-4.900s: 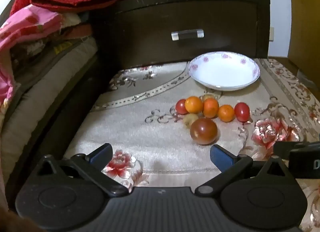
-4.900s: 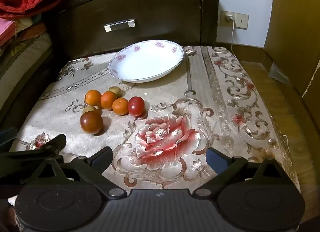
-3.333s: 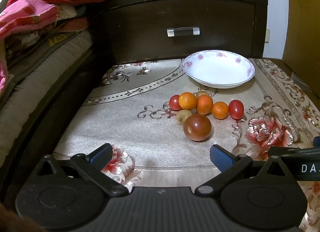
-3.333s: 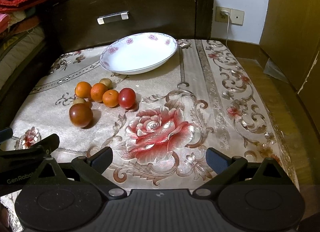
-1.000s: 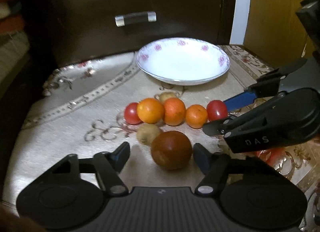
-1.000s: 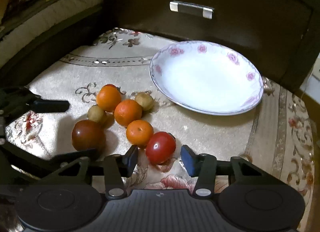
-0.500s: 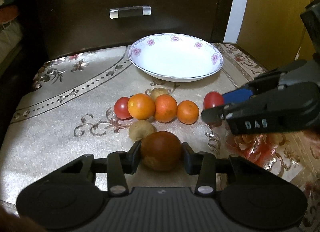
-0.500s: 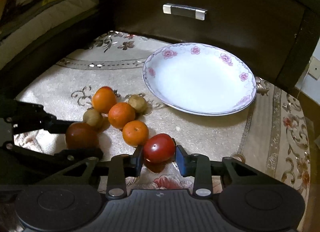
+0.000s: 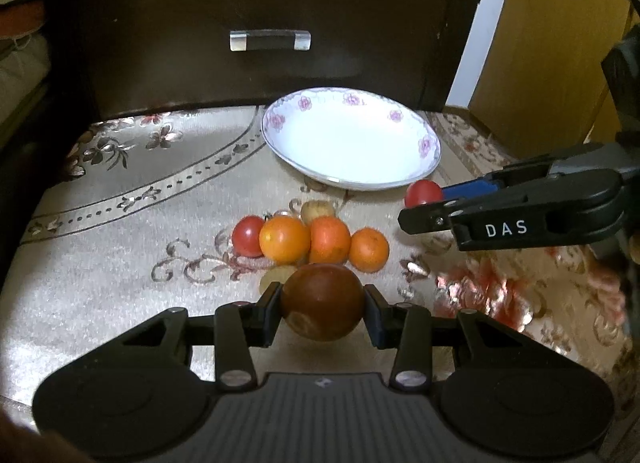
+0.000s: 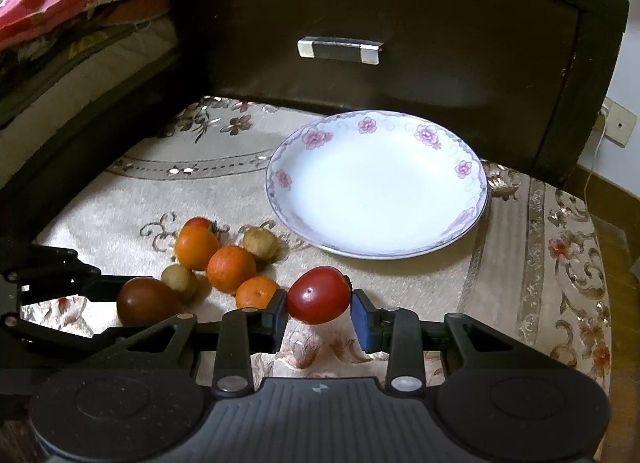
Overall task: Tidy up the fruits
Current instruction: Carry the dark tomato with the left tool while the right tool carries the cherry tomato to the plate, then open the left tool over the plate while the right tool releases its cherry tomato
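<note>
Both my grippers have just closed, the left gripper (image 9: 322, 309) pinching the dark tomato (image 9: 322, 301), the right gripper (image 10: 319, 313) the red tomato (image 10: 319, 295), both ready for the plate (image 10: 472, 219).

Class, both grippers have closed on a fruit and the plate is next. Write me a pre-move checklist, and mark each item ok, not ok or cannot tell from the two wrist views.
1. left gripper shut on the dark brown tomato, pads on both sides: ok.
2. right gripper shut on the red tomato: ok.
3. Red tomato lifted off the tablecloth: cannot tell.
4. plate holds nothing, room for both fruits: ok.
5. Route from right gripper to plate free of other fruit: ok.
6. small orange right beside the right gripper's left finger, may get nudged: not ok.
</note>
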A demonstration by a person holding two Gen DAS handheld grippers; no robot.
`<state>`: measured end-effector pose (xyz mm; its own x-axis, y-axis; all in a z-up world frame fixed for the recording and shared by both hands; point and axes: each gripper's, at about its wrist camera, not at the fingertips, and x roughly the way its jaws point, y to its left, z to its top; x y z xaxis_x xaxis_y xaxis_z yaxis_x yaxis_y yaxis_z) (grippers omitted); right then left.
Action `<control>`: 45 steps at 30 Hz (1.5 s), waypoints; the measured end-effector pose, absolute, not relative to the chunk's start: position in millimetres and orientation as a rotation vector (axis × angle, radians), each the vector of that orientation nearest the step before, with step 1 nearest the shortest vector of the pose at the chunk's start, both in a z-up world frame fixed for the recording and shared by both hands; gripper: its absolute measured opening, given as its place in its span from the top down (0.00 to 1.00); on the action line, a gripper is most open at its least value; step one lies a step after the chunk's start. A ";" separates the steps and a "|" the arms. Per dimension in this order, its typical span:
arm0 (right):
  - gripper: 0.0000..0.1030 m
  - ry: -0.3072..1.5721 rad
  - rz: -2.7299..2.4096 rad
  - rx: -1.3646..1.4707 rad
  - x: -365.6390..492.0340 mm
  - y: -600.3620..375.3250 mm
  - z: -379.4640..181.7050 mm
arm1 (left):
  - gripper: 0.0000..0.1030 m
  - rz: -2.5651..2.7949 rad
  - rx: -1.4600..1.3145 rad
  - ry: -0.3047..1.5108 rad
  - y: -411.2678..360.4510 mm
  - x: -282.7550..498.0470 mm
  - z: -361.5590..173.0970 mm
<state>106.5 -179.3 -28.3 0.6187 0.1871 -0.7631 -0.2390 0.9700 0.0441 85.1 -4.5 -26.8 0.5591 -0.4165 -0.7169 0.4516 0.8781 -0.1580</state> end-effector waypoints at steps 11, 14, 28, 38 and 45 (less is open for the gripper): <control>0.71 0.814 0.213 -0.055 131.6 -186.8 -15.6 | 0.54 -0.507 -0.001 0.782 -13.8 128.0 -12.0; 0.71 0.814 0.195 -0.056 141.9 -190.9 -17.6 | 0.54 -0.507 0.004 0.770 -20.9 142.8 -12.7; 0.69 0.856 0.169 -0.078 184.2 -203.5 -34.1 | 0.54 -0.530 0.065 0.744 -51.6 188.2 -25.5; 0.58 0.850 0.153 -0.077 190.1 -204.5 -33.2 | 0.51 -0.520 0.041 0.731 -48.9 191.7 -19.6; 0.57 0.808 0.148 -0.047 184.4 -206.2 -16.8 | 0.50 -0.506 0.041 0.718 -38.1 181.6 -6.5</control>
<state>184.4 -206.2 -16.8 0.6810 0.1140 -0.7233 -0.1499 0.9886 0.0147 181.6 -38.1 -6.5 0.6385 -0.4291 -0.6389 0.4570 0.8793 -0.1339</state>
